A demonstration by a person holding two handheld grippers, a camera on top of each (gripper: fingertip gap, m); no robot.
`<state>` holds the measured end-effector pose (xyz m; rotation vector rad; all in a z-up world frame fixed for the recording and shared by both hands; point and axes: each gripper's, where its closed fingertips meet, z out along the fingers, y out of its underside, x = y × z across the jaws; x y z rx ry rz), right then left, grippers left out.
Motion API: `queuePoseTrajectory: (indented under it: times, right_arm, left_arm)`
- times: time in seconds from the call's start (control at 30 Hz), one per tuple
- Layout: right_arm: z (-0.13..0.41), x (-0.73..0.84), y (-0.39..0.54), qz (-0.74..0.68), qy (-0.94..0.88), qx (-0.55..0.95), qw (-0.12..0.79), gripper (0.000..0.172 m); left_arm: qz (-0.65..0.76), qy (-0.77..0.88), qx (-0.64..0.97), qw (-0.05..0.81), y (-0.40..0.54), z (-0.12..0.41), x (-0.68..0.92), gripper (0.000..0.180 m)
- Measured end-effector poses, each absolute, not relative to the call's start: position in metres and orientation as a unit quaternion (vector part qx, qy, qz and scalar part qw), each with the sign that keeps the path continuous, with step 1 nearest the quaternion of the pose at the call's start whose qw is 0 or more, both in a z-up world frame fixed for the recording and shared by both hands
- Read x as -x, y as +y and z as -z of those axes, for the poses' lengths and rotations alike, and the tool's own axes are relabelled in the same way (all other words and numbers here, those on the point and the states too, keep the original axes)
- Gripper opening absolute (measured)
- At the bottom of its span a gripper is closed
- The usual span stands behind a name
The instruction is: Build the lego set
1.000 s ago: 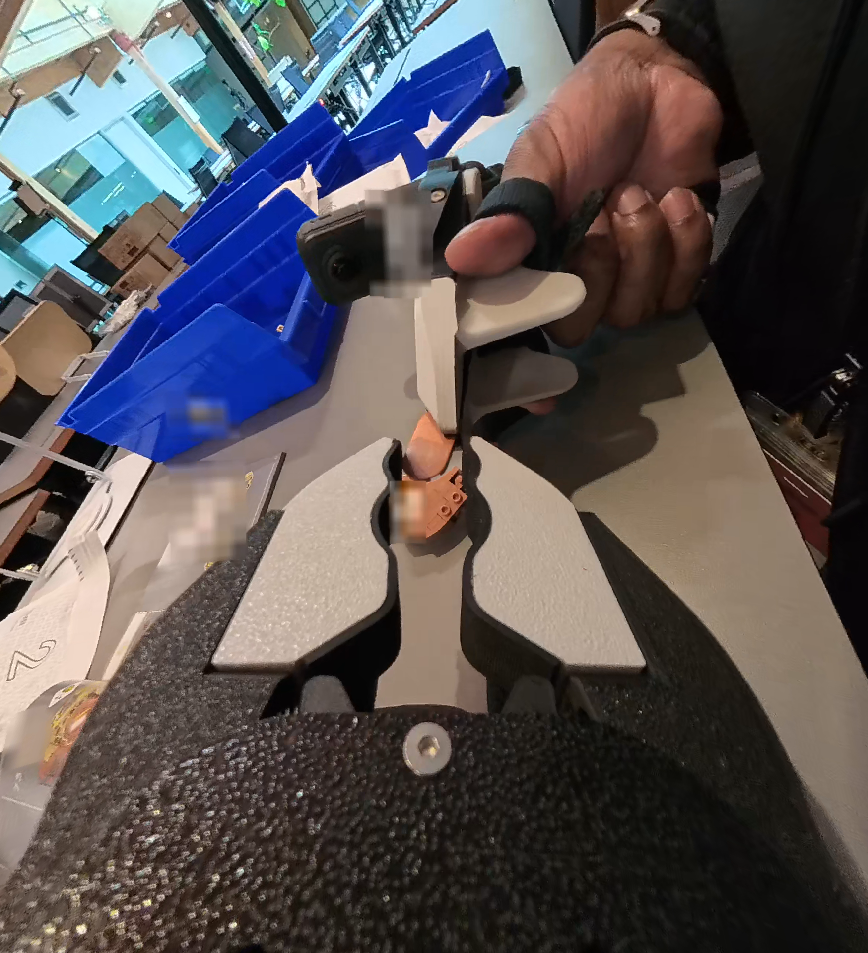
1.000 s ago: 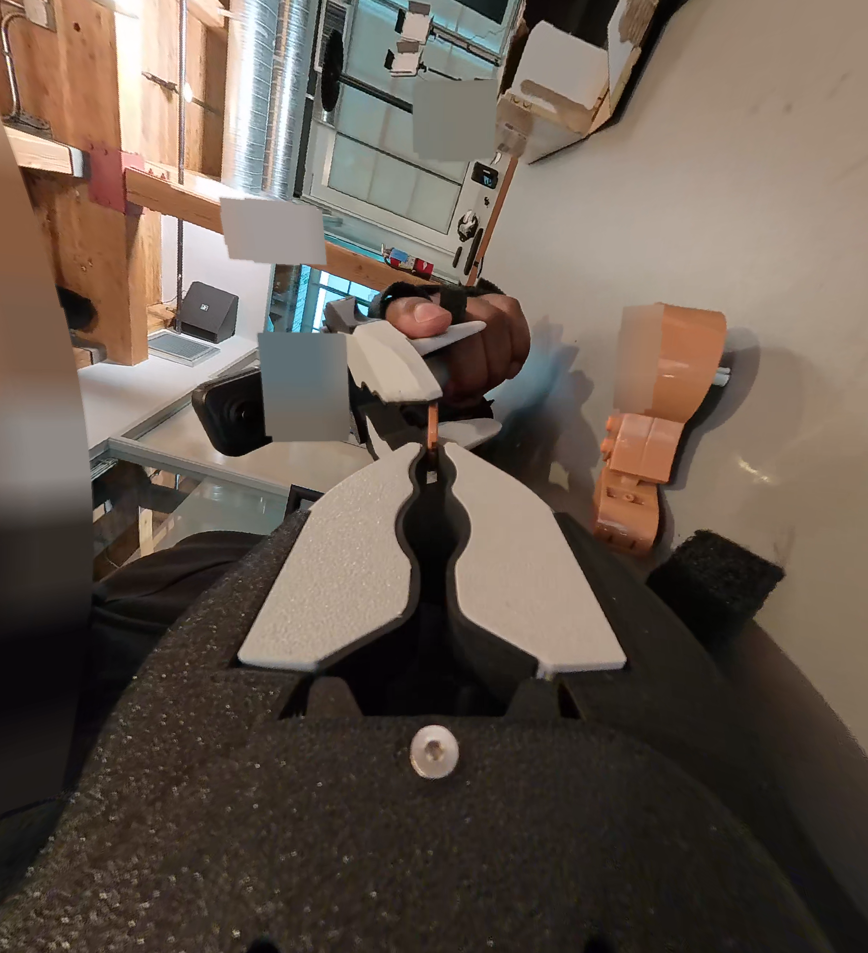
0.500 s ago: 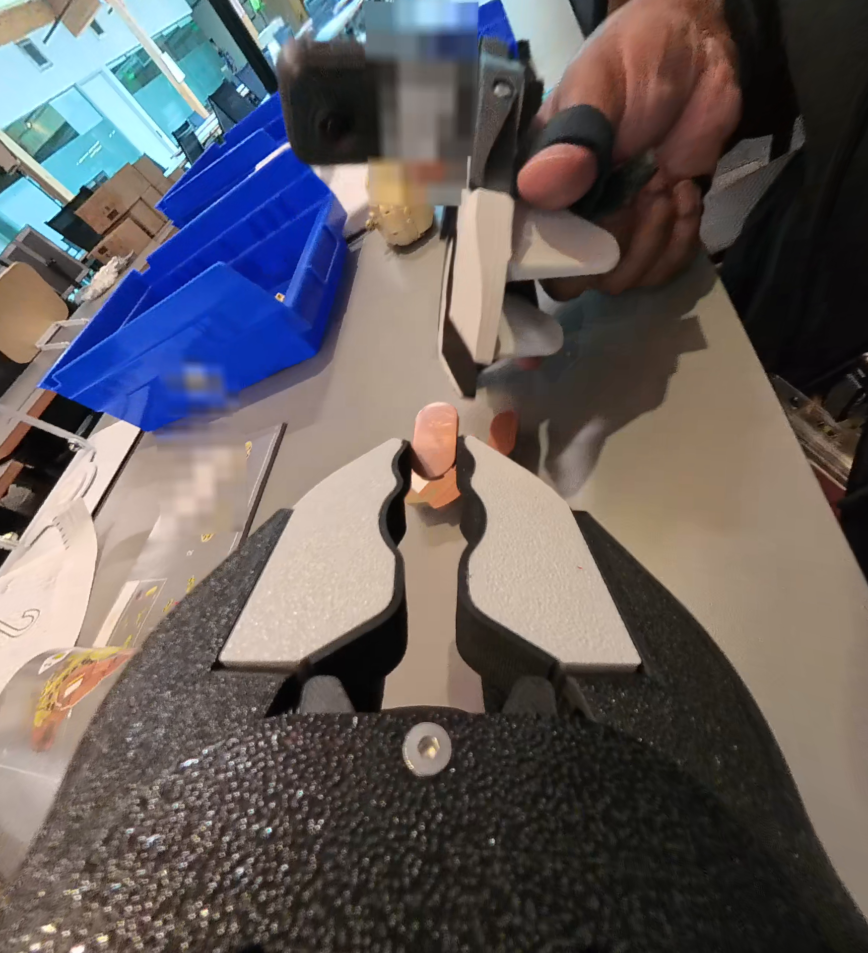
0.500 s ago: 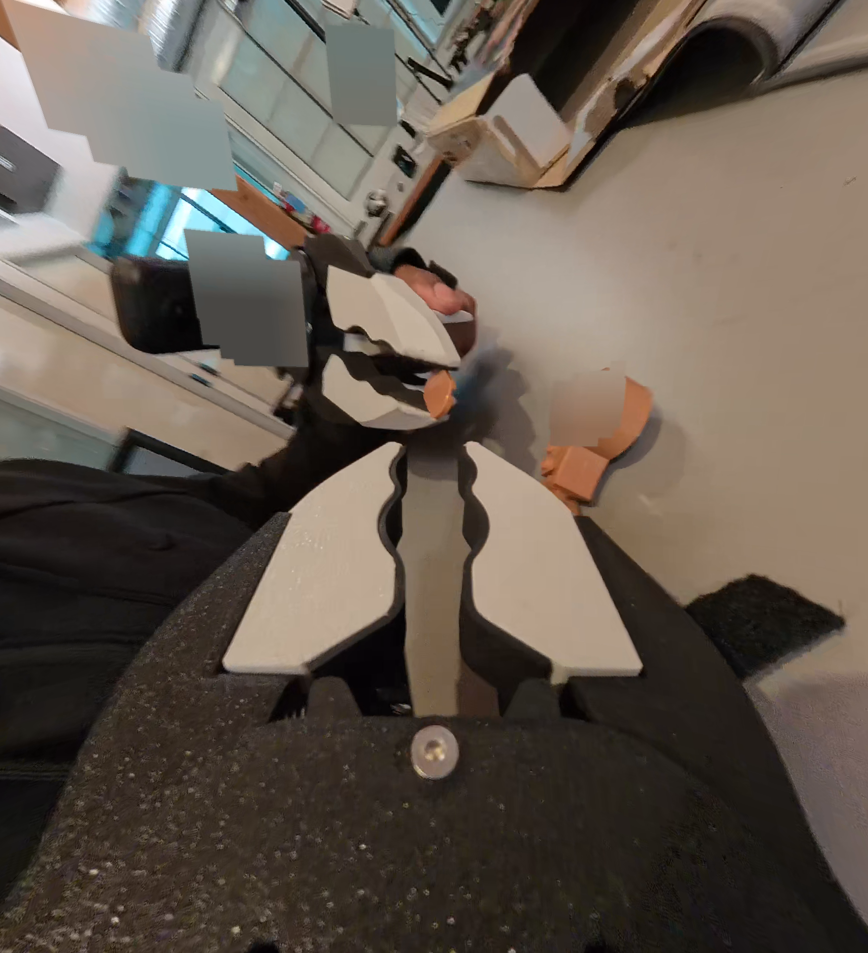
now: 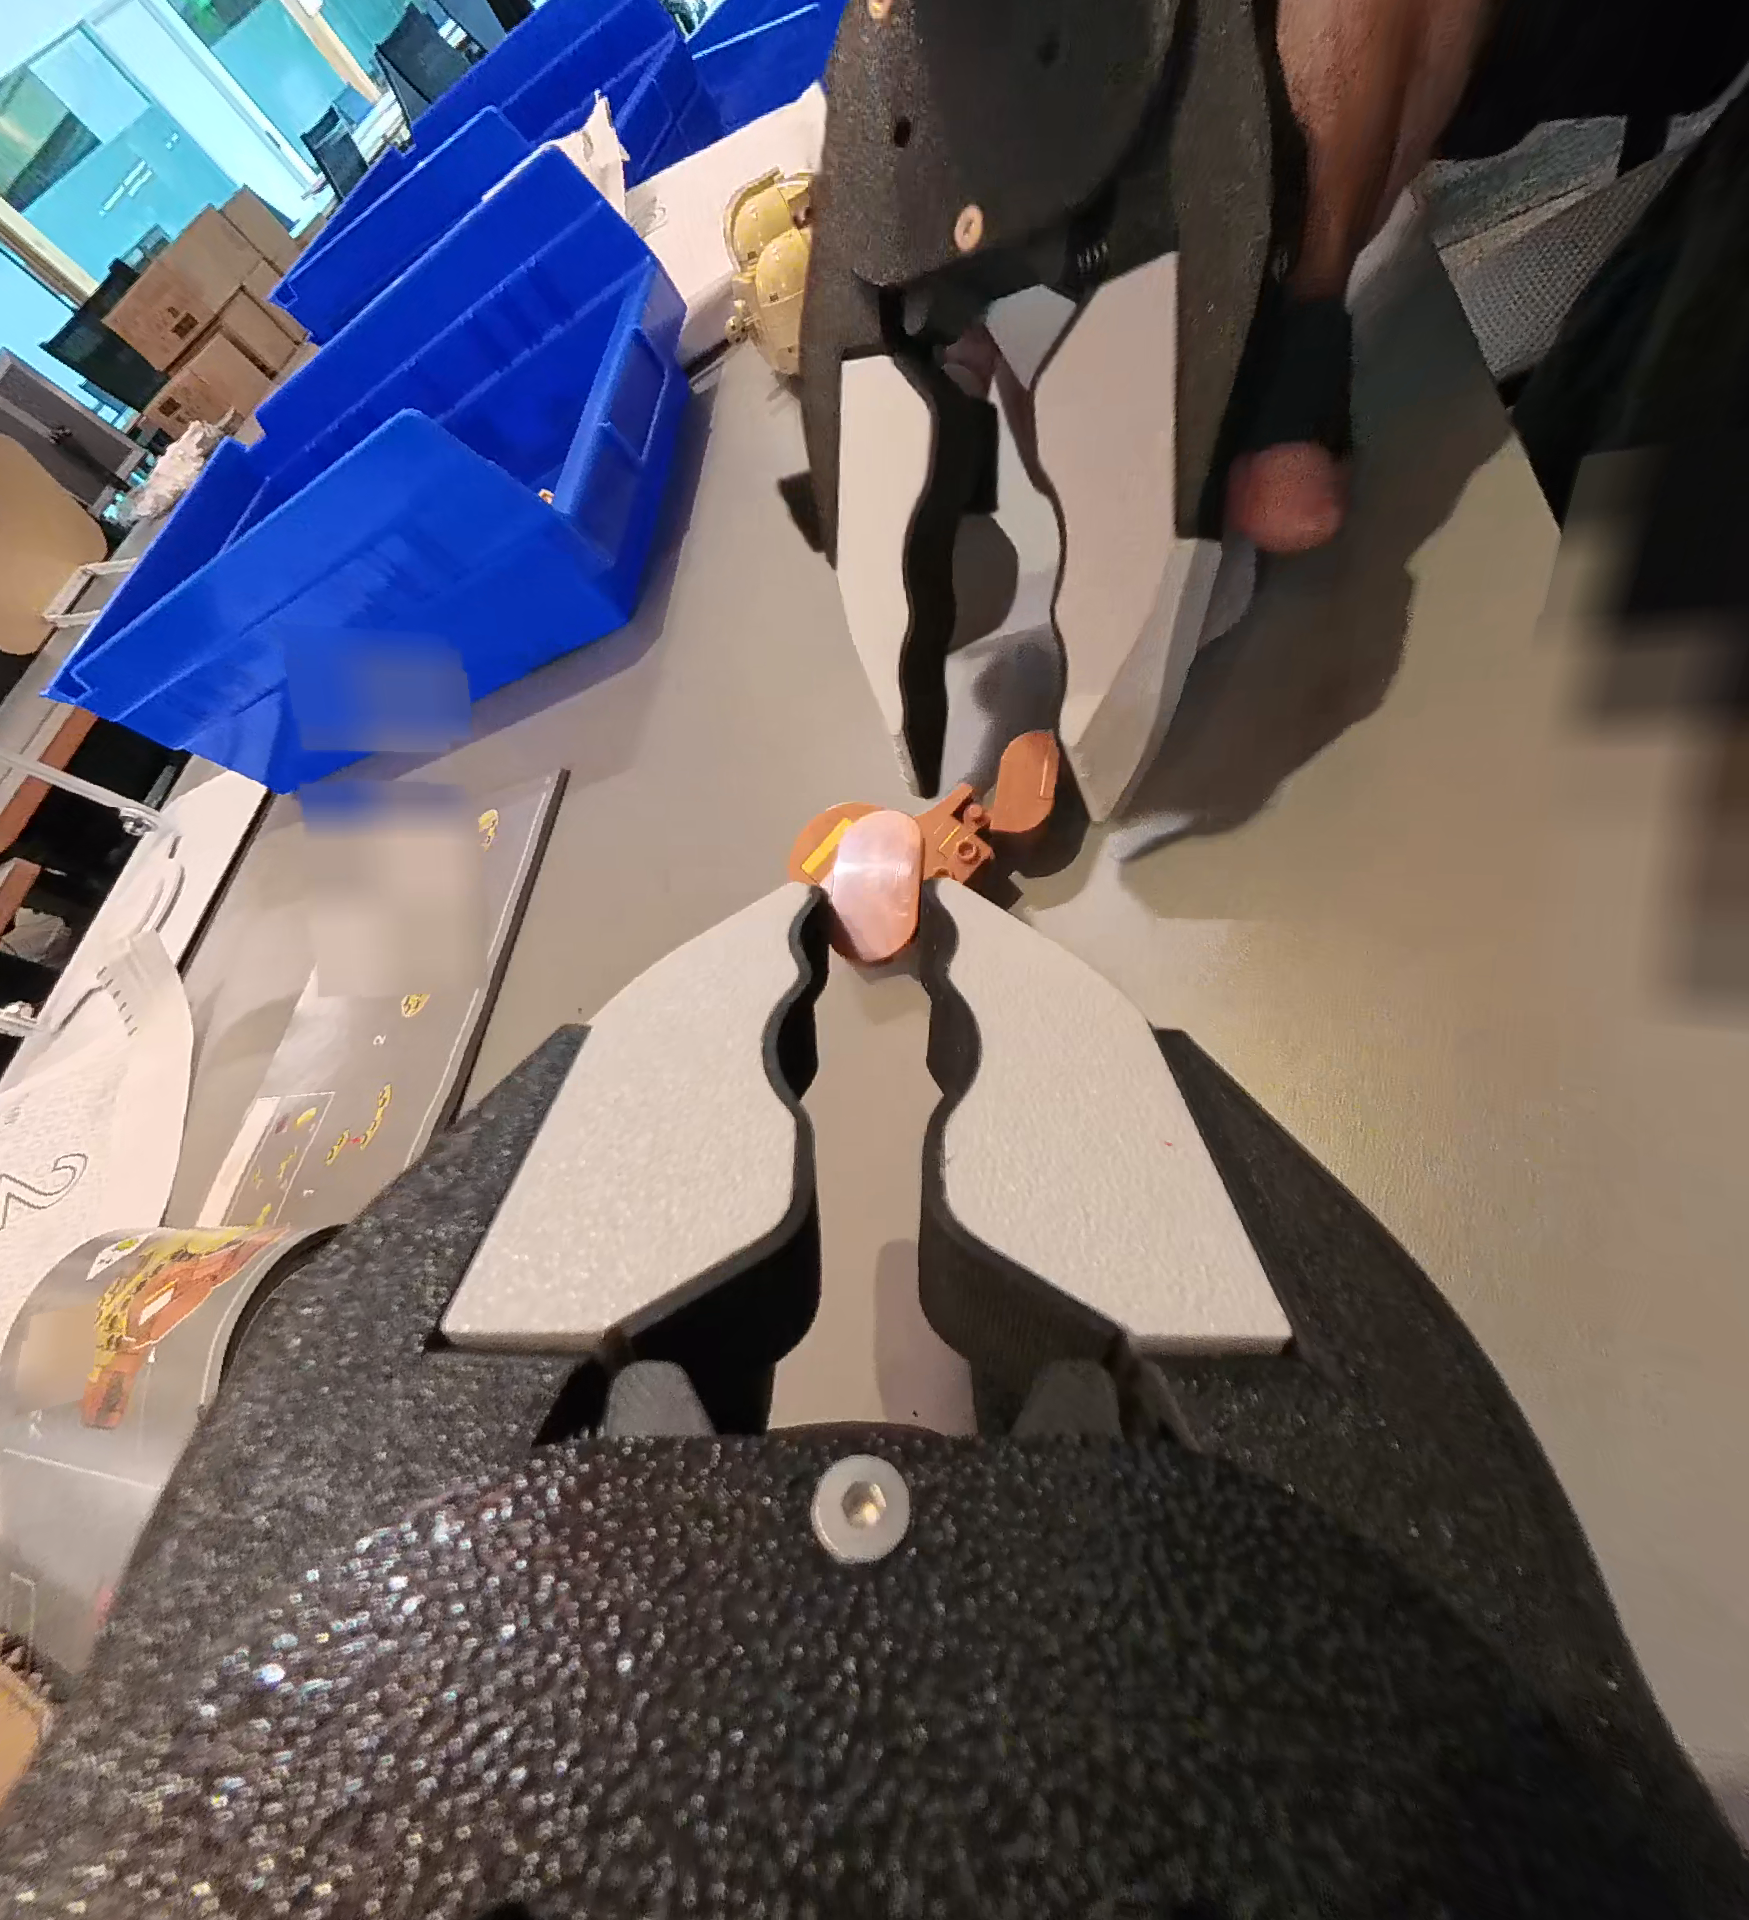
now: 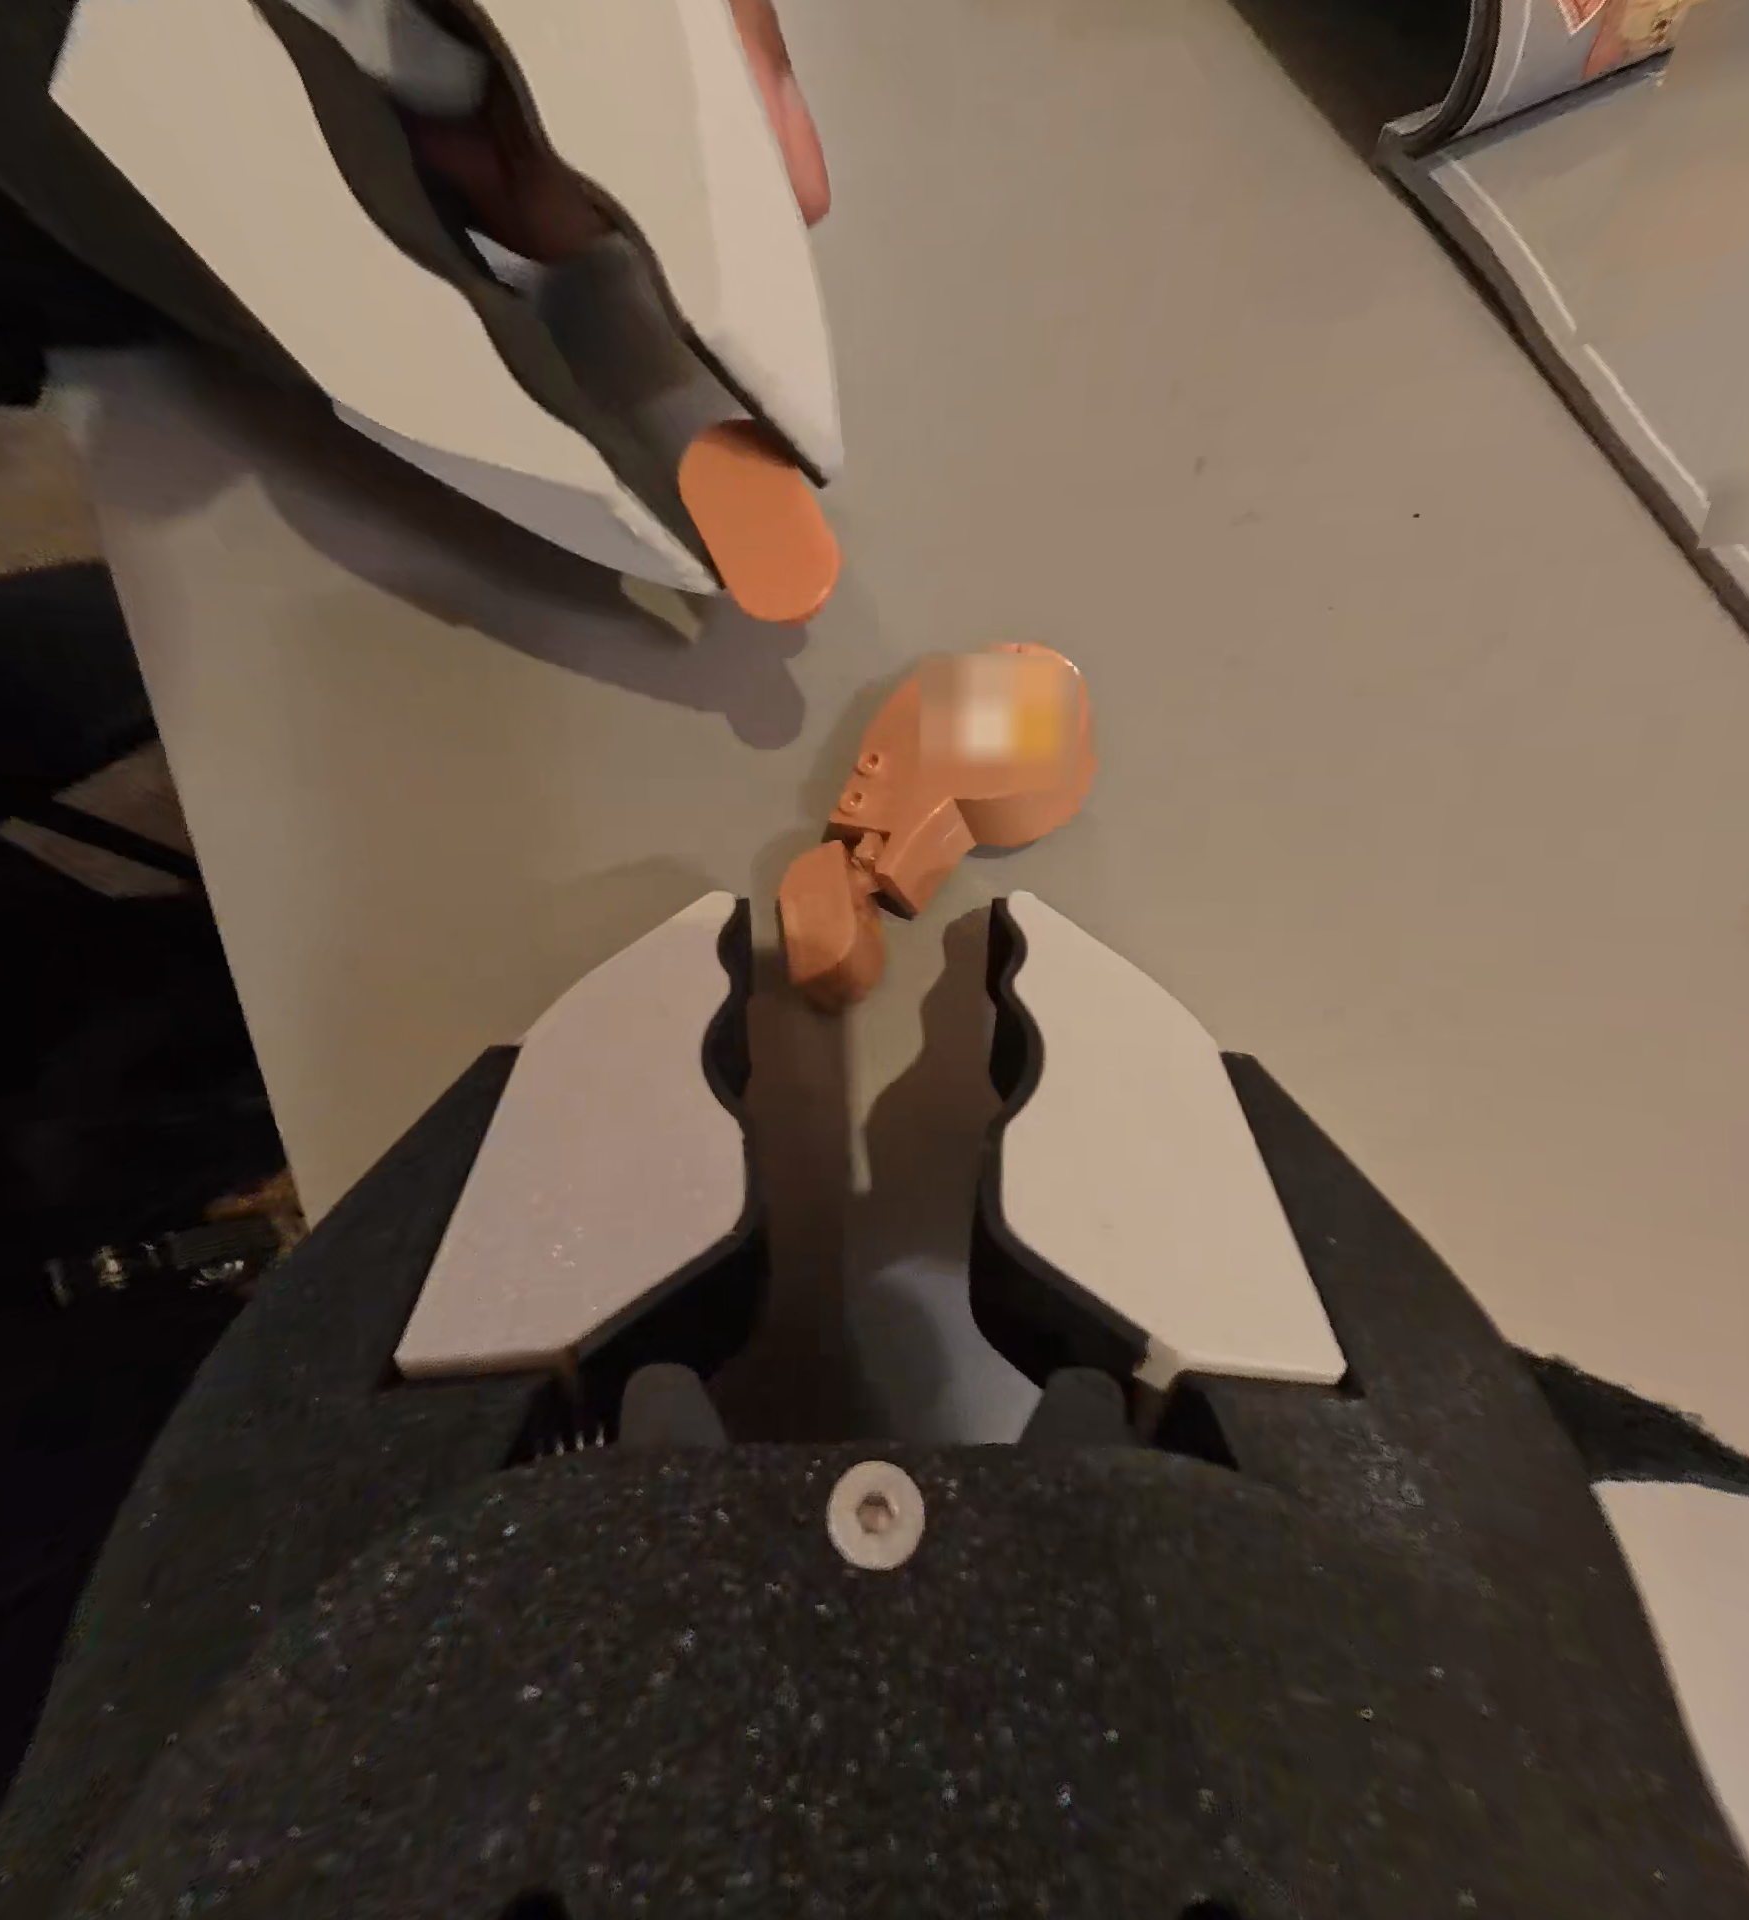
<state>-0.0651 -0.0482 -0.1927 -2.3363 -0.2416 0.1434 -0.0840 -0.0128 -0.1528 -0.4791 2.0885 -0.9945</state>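
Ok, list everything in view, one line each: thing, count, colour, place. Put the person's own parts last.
Oval plate: one, orange-brown, gripped between the left tool's fingertips.
Jointed assembly: one, orange-brown, on the table, its end flap between the right tool's open fingers, not gripped.
Bins: several, blue, far left of the table.
Booklet: one, dark, left of the left tool.
Paper sheet: one, white, at the left edge.
Clear bag: one, near left.
Rounded model: one, tan, behind the bins.
Table: one, grey.
Left tool: shut on the plate.
Right tool: open.
Hand: one, on the right tool.
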Motion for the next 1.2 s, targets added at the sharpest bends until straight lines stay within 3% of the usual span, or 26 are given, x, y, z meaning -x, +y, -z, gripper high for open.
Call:
queuePoseTrajectory:
  times: [0.37, 0.63, 0.93, 1.2]
  right_arm:
    - [0.182, 0.015, -0.043, -0.054, -0.087, 0.912, 0.398, 0.032]
    - [0.175, 0.030, -0.042, -0.082, -0.156, 0.891, 0.419, 0.040]
    - [0.190, 0.032, -0.038, -0.060, -0.223, 0.895, 0.383, 0.039]
    - [0.199, 0.034, -0.037, -0.073, -0.239, 0.898, 0.362, 0.023]
  left_arm:
    - [0.380, 0.838, 0.150, 0.363, -0.015, 0.157, 0.082, 0.016]
    - [0.347, 0.857, 0.115, 0.363, -0.016, 0.160, 0.066, 0.016]
    - [0.292, 0.877, 0.068, 0.376, -0.026, 0.172, 0.050, 0.016]
    - [0.292, 0.877, 0.069, 0.376, -0.024, 0.173, 0.047, 0.016]
